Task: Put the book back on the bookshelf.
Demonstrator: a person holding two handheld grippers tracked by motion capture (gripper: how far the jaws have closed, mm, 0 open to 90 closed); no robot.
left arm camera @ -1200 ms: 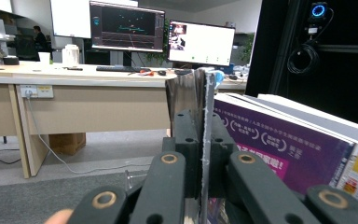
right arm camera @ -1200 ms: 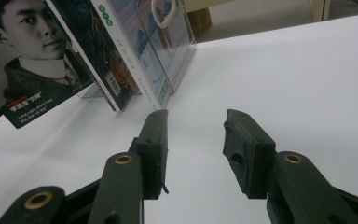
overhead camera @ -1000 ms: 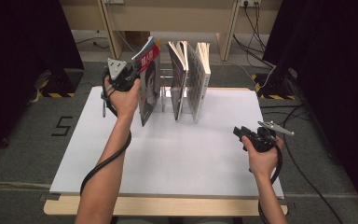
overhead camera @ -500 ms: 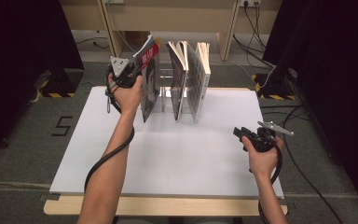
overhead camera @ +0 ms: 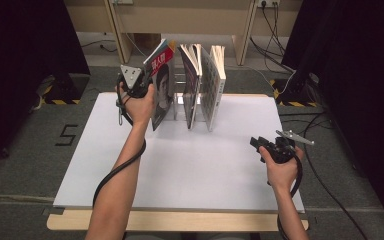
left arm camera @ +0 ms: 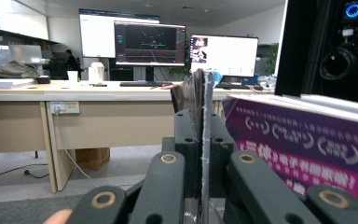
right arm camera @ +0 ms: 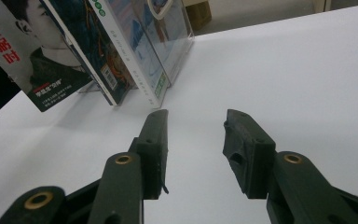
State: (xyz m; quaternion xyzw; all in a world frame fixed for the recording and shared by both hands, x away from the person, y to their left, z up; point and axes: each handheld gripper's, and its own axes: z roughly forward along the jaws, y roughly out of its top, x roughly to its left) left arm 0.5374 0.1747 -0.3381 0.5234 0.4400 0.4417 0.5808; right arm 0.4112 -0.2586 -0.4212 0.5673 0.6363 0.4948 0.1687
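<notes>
Left gripper view: magazine (left arm camera: 205, 116) stands edge-on, pinched between left tongs (left arm camera: 204, 154).

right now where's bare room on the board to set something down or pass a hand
Free: the wide white board in front of the standing magazines, between the left gripper and the right gripper. Crowded: the far edge, with magazines packed in the clear rack.

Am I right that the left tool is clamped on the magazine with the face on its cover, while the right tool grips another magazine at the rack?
Only the second half is wrong. In the right gripper view the right tool has open jaws with nothing between them, above the white table, apart from the rack. The left tool is indeed clamped on the magazine with the face.
</notes>
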